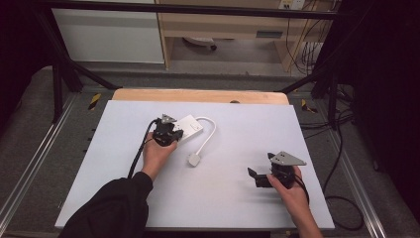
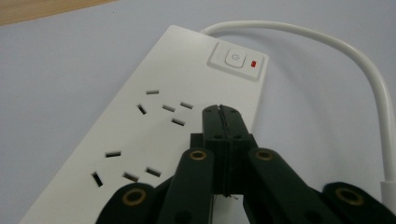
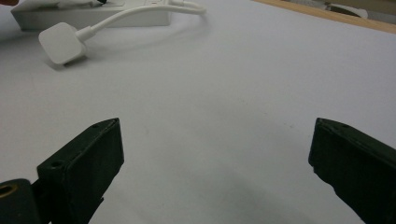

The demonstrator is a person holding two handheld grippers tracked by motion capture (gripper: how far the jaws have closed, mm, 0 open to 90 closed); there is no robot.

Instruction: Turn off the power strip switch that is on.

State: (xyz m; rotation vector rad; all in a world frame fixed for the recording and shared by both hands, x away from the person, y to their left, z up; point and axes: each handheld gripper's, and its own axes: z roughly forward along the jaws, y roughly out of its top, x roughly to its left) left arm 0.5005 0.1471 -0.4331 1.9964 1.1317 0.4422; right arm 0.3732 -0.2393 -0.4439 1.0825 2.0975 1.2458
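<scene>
**Closed left jaws over the power strip, right jaws wide over bare table**

From the high view, your left gripper (image 1: 168, 133) and hand cover most of the power strip (image 1: 190, 127), so you see just its far end there. In the left gripper view the strip's near end runs off the bottom edge behind the jaws, and whether the jaw tips actually touch the casing is hard to make out. In the right gripper view the strip (image 3: 93, 16) is cut off at the top edge.

The power strip (image 2: 154, 126) is a white, flat bar lying on the pale table (image 1: 237, 198), left of centre. You can see two groups of socket slots and a square switch (image 2: 235, 59) with a small red mark beside it. Its white cable (image 1: 208, 134) leaves the switch end, loops round and ends in a white plug (image 1: 194, 159) lying flat just beside the strip.

Your left gripper (image 2: 225, 112) has its jaws pressed together with nothing between them, tips over the strip's top face near the switch. Your right gripper (image 3: 215, 154) holds its jaws wide apart, gripping nothing, over bare table well away from the strip.
</scene>
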